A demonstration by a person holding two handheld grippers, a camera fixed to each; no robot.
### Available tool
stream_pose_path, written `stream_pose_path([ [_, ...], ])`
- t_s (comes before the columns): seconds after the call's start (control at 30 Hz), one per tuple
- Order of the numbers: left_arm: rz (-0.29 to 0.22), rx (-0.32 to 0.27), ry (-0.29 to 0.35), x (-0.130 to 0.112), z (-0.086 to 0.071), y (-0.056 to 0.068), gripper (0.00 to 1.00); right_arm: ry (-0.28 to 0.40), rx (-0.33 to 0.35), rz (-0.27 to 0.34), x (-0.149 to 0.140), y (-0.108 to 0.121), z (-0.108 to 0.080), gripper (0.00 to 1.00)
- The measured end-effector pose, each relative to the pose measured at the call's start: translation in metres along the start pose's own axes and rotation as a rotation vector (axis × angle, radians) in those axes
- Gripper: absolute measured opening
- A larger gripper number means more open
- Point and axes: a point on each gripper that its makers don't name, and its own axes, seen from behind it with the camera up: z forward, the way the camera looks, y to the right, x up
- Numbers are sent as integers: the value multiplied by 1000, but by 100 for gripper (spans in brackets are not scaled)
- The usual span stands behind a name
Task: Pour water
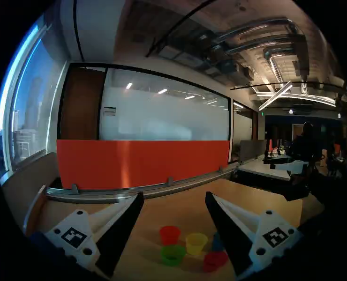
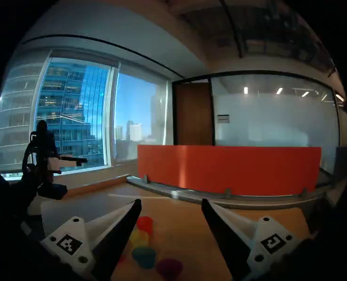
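A long pane of frosted glass [image 1: 164, 112] spans the far wall, smooth and milky, with a flat wooden door [image 2: 194, 114] at its end and a tall window [image 2: 75, 122] beside that, looking out on glass towers. Round metal pipes [image 1: 262, 35] run along the bare ceiling.

Below the glass stands a matte orange panel [image 1: 140, 161], a plain rectangle rising from a curved metal rail [image 1: 140, 191] at the back edge of the table [image 1: 183, 210]. The table top is pale wood with a smooth, even grain. In the right gripper view, a black stand [image 2: 42, 159] sits on it at the far left.

The left gripper [image 1: 173, 194] hangs above the table with its jaws spread wide and nothing between them. Each finger is a white wedge with a black inner face and a square printed marker. The right gripper [image 2: 170, 201] is built the same way and gapes just as wide, also empty.

The small plastic cups are tapered and translucent, and they cluster on the table just ahead of both grippers. In the left gripper view they are a red cup [image 1: 169, 234], a yellow cup [image 1: 196, 242], a green cup [image 1: 173, 254], a blue cup [image 1: 217, 242] partly behind the finger, and a second red cup [image 1: 214, 259].
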Motion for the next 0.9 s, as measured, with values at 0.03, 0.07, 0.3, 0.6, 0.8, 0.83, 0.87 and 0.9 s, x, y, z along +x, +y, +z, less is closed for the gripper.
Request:
stream_pose_path([
  [0.03,2,-5,-5,-2,0,1,97,-7,9,-2,-1,-2,0,99],
  [0.07,4,-10,-9,-3,-1,1,97,-14,18,-4,-3,-5,1,99],
  [0.3,15,-42,-65,-26,0,0,97,-83,93,-32,-21,-21,4,99],
  [0.6,47,-60,-129,-59,2,-4,97,-118,158,-74,-32,-37,8,99],
  [0.8,53,-74,-167,-83,6,-3,97,-154,191,-97,-48,-43,10,99],
  [0.83,52,-76,-175,-87,6,-3,97,-159,197,-101,-50,-44,11,99],
  [0.87,51,-78,-182,-92,7,-3,97,-165,202,-105,-53,-45,12,99],
  [0.9,51,-80,-190,-97,7,-3,97,-170,207,-108,-55,-46,12,99],
])
